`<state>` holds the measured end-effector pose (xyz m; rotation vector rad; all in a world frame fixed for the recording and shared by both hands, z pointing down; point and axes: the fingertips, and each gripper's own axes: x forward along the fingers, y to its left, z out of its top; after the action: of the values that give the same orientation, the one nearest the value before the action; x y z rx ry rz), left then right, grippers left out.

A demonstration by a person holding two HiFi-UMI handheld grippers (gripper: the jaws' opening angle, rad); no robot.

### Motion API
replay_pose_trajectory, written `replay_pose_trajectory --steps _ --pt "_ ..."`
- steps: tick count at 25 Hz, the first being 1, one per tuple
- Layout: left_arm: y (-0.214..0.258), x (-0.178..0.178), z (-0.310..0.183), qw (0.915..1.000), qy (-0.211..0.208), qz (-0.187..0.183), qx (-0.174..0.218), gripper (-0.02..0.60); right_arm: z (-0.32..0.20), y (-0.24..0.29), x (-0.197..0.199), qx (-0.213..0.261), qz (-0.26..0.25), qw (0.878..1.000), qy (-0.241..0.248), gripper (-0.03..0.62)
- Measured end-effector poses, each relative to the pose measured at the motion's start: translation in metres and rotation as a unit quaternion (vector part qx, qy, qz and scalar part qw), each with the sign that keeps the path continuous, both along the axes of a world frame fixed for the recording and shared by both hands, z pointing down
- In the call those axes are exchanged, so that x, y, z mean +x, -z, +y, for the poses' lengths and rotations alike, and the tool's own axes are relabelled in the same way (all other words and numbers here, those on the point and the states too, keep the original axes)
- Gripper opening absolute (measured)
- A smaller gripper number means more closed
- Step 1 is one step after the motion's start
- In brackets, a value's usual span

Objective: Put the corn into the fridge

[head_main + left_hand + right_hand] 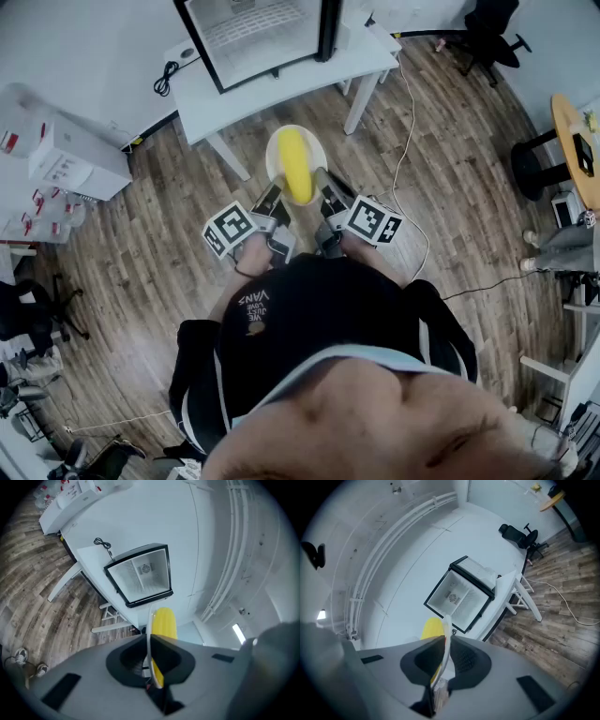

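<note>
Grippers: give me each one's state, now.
Left gripper: shut on the plate rim; corn lies on it.
Right gripper: shut on the same plate.

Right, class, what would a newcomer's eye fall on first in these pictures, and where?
The bright yellow corn lies on a white plate just above the head view's centre. The left gripper and right gripper each clamp the plate's near rim. Ahead, an open fridge stands on a white table.

The person's black shirt [319,323] bears white print reading "VANS"; the smaller lines beside it are too small to read.
</note>
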<state>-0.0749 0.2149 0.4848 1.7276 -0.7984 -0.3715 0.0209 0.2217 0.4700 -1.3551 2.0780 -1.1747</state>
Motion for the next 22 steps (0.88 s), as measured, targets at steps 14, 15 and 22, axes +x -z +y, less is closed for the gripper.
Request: replay_pose_trajectory --steps 14,15,22 --pt "0.001 0.006 0.001 1.0000 -0.001 0.001 -0.001 0.029 0.002 0.002 0.006 0.004 -0.012 1.000 0.003 0.041" --pt "0.001 0.008 0.001 1.0000 0.000 0.000 0.000 0.029 0.002 0.001 0.008 0.003 -0.011 1.000 0.005 0.041" --pt "-0.002 0.019 -0.001 1.0000 0.003 -0.006 -0.004 0.029 -0.001 -0.004 0.019 -0.004 -0.005 1.000 0.012 0.041"
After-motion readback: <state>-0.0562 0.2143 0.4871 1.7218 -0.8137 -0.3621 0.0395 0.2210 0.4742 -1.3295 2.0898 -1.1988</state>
